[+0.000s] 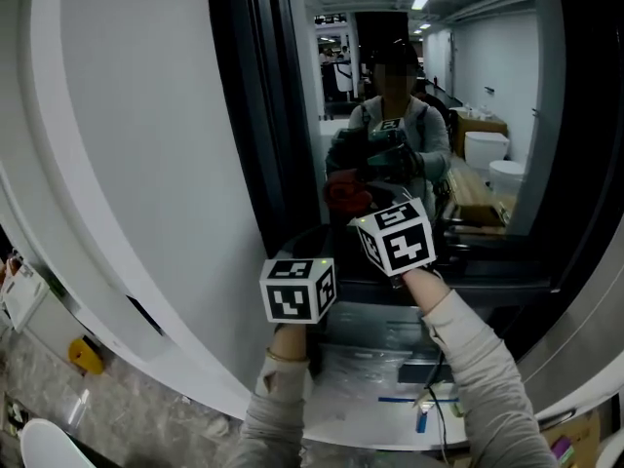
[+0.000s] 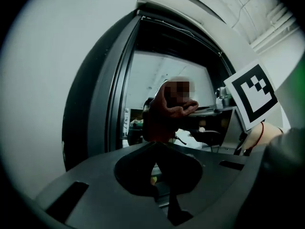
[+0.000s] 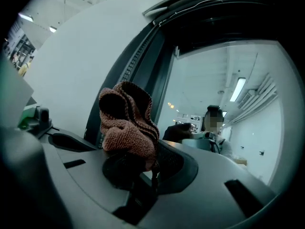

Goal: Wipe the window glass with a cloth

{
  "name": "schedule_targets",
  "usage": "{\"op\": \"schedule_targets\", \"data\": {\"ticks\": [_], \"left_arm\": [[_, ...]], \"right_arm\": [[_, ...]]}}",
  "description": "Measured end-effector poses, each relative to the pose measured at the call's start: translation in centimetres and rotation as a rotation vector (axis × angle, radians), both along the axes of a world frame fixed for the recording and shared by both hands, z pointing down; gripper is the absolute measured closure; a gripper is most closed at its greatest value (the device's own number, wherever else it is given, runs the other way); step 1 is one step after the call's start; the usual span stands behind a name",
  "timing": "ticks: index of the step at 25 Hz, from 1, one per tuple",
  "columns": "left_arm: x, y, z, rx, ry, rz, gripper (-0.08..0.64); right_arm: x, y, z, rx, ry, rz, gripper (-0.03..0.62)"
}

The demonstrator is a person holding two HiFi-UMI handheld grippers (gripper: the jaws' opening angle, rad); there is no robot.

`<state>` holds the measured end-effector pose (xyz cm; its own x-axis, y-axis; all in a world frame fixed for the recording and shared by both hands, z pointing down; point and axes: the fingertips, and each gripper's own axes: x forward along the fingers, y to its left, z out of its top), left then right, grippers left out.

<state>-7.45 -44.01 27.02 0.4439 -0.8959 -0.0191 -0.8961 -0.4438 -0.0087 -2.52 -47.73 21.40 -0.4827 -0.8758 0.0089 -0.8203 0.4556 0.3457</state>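
Observation:
The window glass point(image 1: 478, 115) fills the middle of the head view and mirrors a person holding grippers. A reddish-brown knitted cloth point(image 3: 127, 123) is bunched up in my right gripper point(image 3: 135, 162), which is shut on it, close to the glass point(image 3: 214, 89). In the head view the cloth point(image 1: 346, 195) shows red, just up-left of the right gripper's marker cube point(image 1: 395, 237). My left gripper point(image 2: 157, 148) stands lower left with its jaws together and nothing seen between them. The cloth point(image 2: 164, 118) hangs ahead of its tips, and its marker cube point(image 1: 297, 289) is below the cloth.
A dark window frame point(image 1: 255, 115) runs up the left of the glass, beside a white curved wall point(image 1: 136, 144). Below the window a ledge point(image 1: 361, 378) carries clear plastic and a blue item point(image 1: 421, 419). A yellow object point(image 1: 86, 356) lies at lower left.

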Motion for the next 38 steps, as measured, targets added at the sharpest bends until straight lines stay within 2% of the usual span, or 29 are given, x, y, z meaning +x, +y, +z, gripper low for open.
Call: {"op": "schedule_targets", "data": {"ticks": [6,12,18,28,38], "left_arm": [[-0.9,-0.4,0.6,-0.007,-0.003,-0.028,0.557],[-0.7,-0.7,0.8,-0.009,-0.004,-0.033,0.557],[1.1,-0.7,1.0,-0.008,-0.012,-0.008,0.557],[7.4,-0.5,1.4,-0.009,-0.028,0.094,0.557],[15.9,0.0,1.3,-0.006,-0.038,0.238,0.557]], "right_arm": [[-0.7,-2.7,2.0,-0.044,0.013,0.020,0.549],[-0.4,-3.3,1.8,-0.046,0.020,0.018,0.549],[2.1,-2.8,1.8,-0.050,0.026,0.032,0.549],[10.5,-1.2,1.9,-0.053,0.004,0.130,0.549],[21.6,0.8,1.8,-0.057,-0.031,0.306,0.549]]}}
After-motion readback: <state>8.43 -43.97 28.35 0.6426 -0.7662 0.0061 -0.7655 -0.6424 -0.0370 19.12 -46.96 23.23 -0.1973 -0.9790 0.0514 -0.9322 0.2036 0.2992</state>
